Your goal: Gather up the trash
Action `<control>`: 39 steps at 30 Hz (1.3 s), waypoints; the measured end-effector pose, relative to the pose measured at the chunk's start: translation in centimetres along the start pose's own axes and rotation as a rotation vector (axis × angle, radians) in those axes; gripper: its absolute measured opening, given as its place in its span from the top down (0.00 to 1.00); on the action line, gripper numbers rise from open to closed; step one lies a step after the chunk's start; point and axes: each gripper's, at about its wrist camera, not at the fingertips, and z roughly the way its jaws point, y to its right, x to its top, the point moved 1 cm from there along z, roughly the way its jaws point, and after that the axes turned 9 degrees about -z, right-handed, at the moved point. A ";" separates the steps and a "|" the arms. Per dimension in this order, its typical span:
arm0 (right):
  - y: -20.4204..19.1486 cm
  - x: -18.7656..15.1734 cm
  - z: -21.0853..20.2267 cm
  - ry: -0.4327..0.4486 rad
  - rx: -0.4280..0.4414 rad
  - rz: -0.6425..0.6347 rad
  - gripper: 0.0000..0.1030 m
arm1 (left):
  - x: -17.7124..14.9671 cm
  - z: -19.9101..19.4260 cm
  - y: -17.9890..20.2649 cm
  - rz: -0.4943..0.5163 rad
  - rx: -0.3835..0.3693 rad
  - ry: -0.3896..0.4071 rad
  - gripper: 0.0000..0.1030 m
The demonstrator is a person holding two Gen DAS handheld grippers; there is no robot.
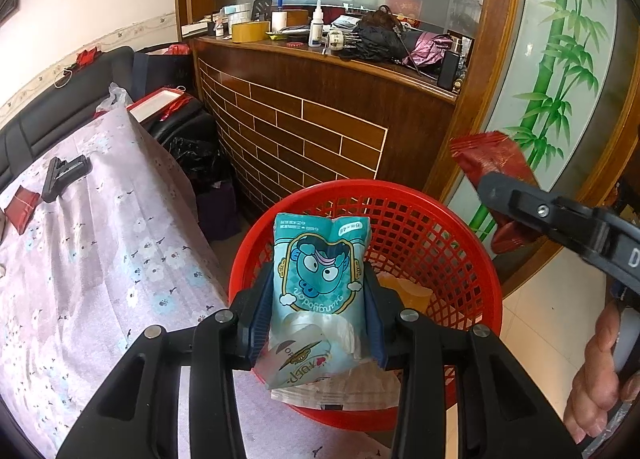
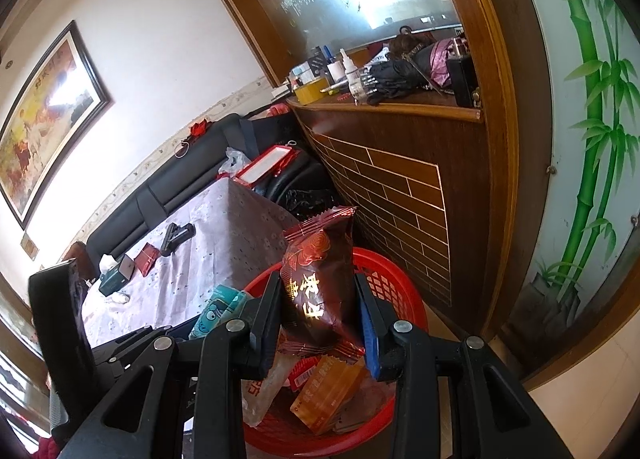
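Note:
My left gripper [image 1: 318,295] is shut on a teal cartoon-printed packet [image 1: 320,267], which hangs over the red mesh basket [image 1: 440,227]. My right gripper [image 2: 320,299] is shut on a dark red snack wrapper [image 2: 318,283] with gold characters, also above the red mesh basket [image 2: 396,291]. From the left wrist view, the red wrapper [image 1: 492,163] and the right gripper's finger [image 1: 532,211] show at the right, held by a hand [image 1: 600,371]. An orange packet [image 2: 328,395] and clear wrappers lie inside the basket. The teal packet [image 2: 218,309] shows left of the right gripper.
A table with a lilac flowered cloth [image 1: 80,259] stands left of the basket, bearing a black tool [image 1: 64,175], a small red packet [image 1: 24,205] and a tissue box [image 2: 114,279]. A brown brick-patterned counter [image 1: 304,131] with clutter rises behind. A bamboo-painted panel [image 1: 560,59] is at right.

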 end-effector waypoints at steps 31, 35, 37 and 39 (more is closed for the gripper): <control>-7.3 -6.3 -10.6 0.125 -0.424 -0.213 0.04 | -5.8 -14.9 -4.0 0.000 0.089 0.300 0.04; -9.7 -9.1 -12.6 0.134 -0.424 -0.241 0.02 | -9.6 -16.9 -5.9 -0.021 0.168 0.306 0.03; -11.0 -10.4 -12.8 0.138 -0.450 -0.281 0.01 | -11.6 -17.5 -6.5 -0.009 0.255 0.305 0.03; -11.7 -11.4 -13.0 0.133 -0.463 -0.308 0.01 | -13.1 -18.2 -7.3 -0.002 0.293 0.321 0.03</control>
